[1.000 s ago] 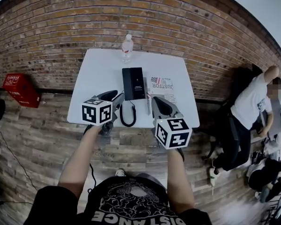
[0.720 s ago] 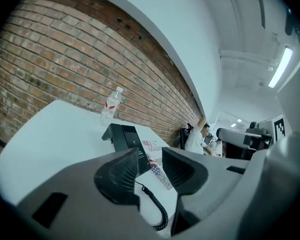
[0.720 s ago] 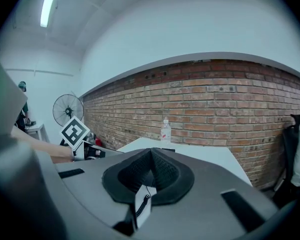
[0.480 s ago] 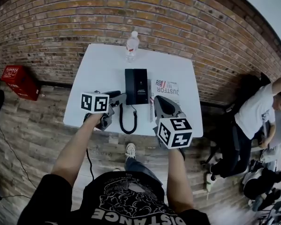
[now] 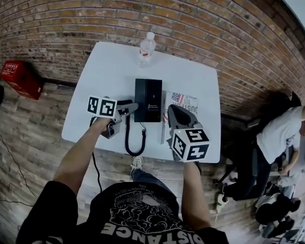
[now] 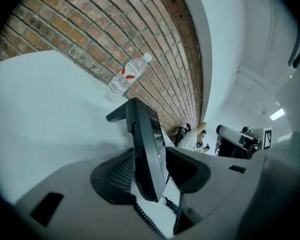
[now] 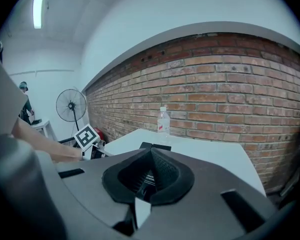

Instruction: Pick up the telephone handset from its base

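Observation:
The black telephone [image 5: 148, 99] lies in the middle of the white table [image 5: 99, 80], its handset resting on the base. A coiled cord [image 5: 133, 140] loops toward the near edge. My left gripper [image 5: 132, 107] points in from the left at the telephone's near left corner. In the left gripper view its jaws are opening, and the telephone's [image 6: 146, 144] edge stands between the pads [image 6: 115, 176] with no visible squeeze. My right gripper [image 5: 171, 112] hovers just right of the telephone over a booklet. Its fingertips [image 7: 151, 154] meet with nothing between them.
A clear water bottle [image 5: 146, 49] stands at the table's far edge against the brick wall. A printed booklet [image 5: 184, 101] lies right of the telephone. A red crate [image 5: 20, 78] sits on the floor at left. A person [image 5: 282, 136] is seated at right.
Both grippers have moved forward over the table. The left one has dropped to the telephone's left side and spread its jaws around the edge. The right one has come in beside the telephone.

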